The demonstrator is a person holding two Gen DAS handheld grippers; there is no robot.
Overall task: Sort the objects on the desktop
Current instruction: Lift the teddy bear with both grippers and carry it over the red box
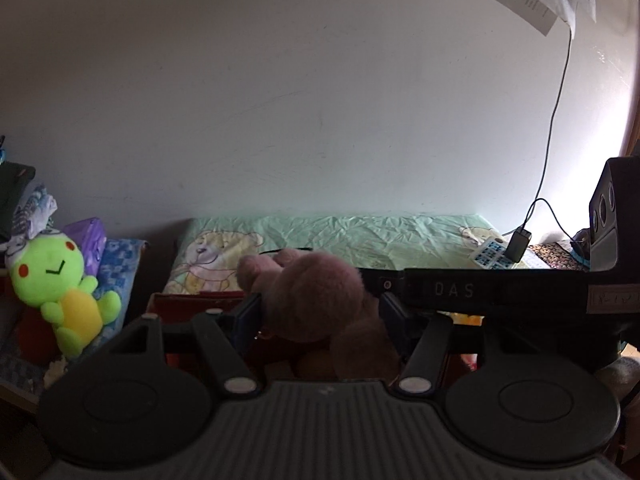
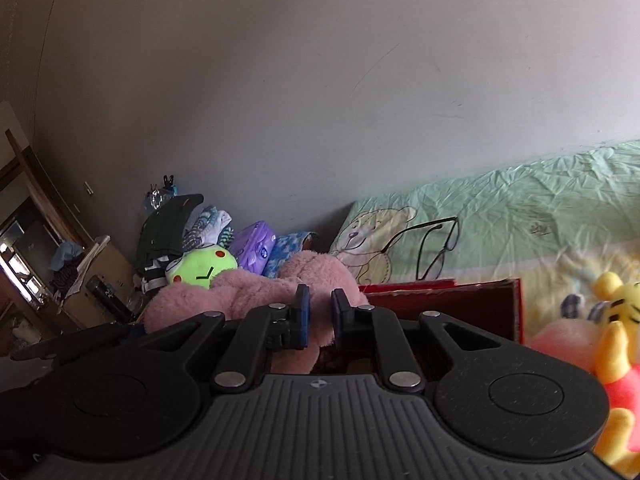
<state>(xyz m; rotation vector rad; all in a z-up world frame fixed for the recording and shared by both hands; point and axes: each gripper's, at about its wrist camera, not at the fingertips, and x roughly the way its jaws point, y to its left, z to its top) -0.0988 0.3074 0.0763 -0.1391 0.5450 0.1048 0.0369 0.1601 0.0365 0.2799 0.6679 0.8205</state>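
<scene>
The yellow plush toy (image 2: 618, 344) is cut off by the right edge.

Four plush toys: pink (image 2: 248, 292), green (image 2: 202, 268), yellow (image 2: 618, 344), peach (image 2: 560, 344); one pair of glasses (image 2: 436, 244).

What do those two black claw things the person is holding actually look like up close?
Both are matte black plastic. Each has a ribbed grey-black base flanked by two round discs, with jointed link arms on silver rivets leading to two fingers with blue pads. The left gripper sees the right gripper from the side, stamped "DAS" in white.
</scene>
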